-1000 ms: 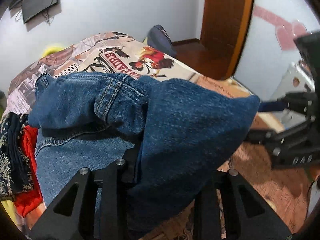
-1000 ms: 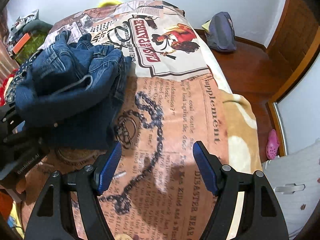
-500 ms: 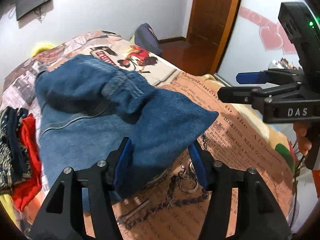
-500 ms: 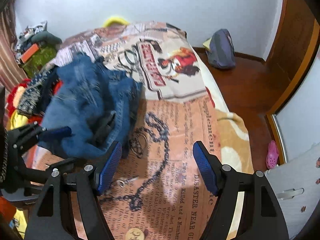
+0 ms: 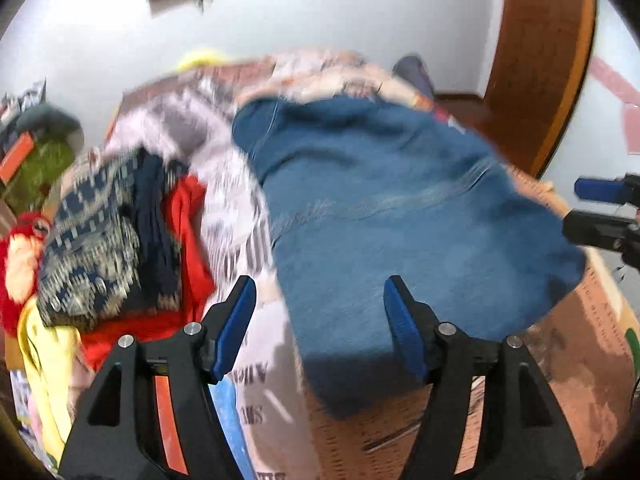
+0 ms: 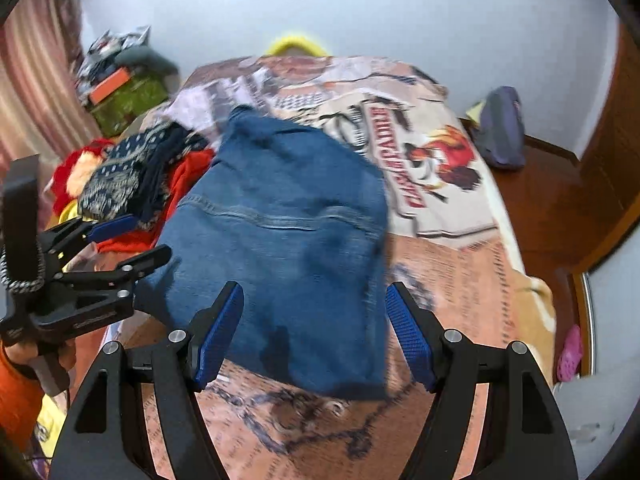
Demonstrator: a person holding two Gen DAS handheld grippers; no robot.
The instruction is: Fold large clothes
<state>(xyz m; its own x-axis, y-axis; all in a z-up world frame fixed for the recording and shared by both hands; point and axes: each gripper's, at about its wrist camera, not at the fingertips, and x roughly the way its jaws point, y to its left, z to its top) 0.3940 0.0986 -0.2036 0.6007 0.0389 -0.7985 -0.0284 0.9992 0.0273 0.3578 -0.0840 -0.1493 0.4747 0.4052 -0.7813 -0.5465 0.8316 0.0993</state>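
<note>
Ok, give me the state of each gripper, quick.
Left gripper: jaws opening, nothing pinched; the jeans lie beyond its pads.
Right gripper: open, holding nothing.

Black gripper frames (image 6: 316, 344), blue ribbed pads (image 6: 218, 340), orange sleeve (image 6: 16, 396)

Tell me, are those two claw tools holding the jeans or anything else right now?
Nothing is held. The left gripper is opening, its pads clear of the folded jeans on the bed; the right gripper is open too, gripping nothing.
</note>
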